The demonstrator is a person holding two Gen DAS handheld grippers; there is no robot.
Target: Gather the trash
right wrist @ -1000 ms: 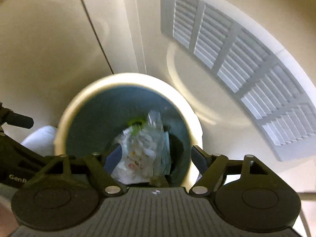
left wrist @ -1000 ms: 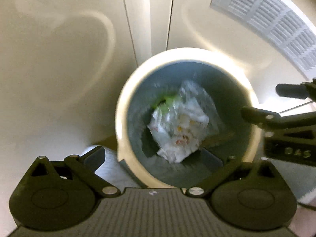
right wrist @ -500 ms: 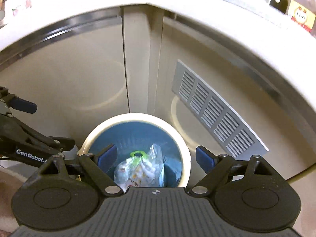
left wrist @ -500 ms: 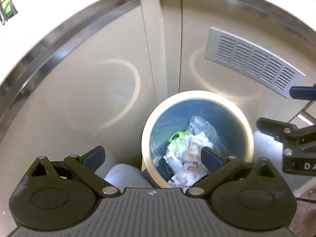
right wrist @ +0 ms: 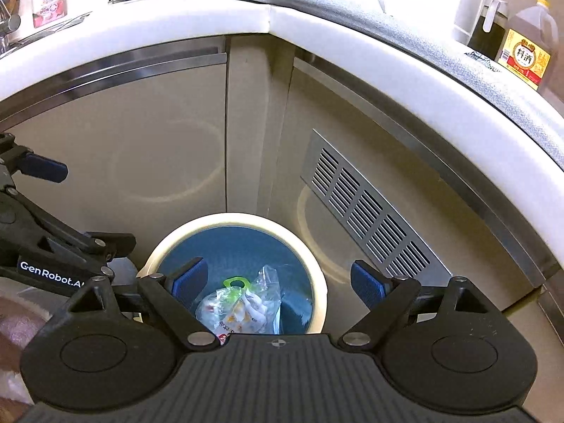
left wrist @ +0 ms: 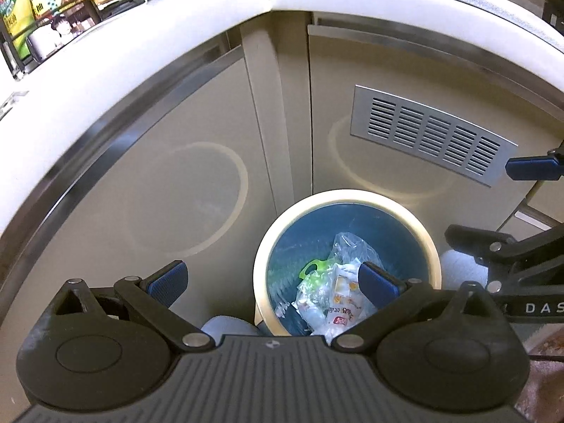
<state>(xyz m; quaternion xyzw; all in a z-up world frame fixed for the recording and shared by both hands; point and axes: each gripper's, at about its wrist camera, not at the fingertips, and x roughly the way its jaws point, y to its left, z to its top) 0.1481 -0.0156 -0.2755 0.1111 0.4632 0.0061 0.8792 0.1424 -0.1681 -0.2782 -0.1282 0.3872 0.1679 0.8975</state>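
High above and behind the bin point(left wrist: 347, 195), a white counter point(right wrist: 352, 31) wrapping the corner, crowded with bottles point(right wrist: 525, 46). Directly behind the bin, beige cupboard doors point(left wrist: 176, 183); behind it and to its right, a slatted vent grille point(right wrist: 363, 225). Close in front of those doors, the bin itself: round, cream-rimmed, blue inside. Over the bin's near edge, the left gripper point(left wrist: 273, 280), jaws spread wide with nothing between them. Beside it, over the bin's near right, the right gripper point(right wrist: 279, 280), jaws just been opening, likewise wide and empty. Both clear of the bin, touching nothing. Down inside the bin, toward its near side, a clear bag of trash point(left wrist: 338, 292), crumpled and stuffed with white and printed wrappers. At the bag's far-left edge, deeper in the bin, a small green loop point(left wrist: 310, 268), perhaps a handle or tag; hard to tell. Judged light, soft and crackly: likely to collapse and slide under a pinch on a flat face, and thin enough to tear if snagged. Best taken at the gathered film standing up at the top of the bag, toward the bin's far side. Better to pinch a bunched fold than a single layer, then lift straight up out of the bin.
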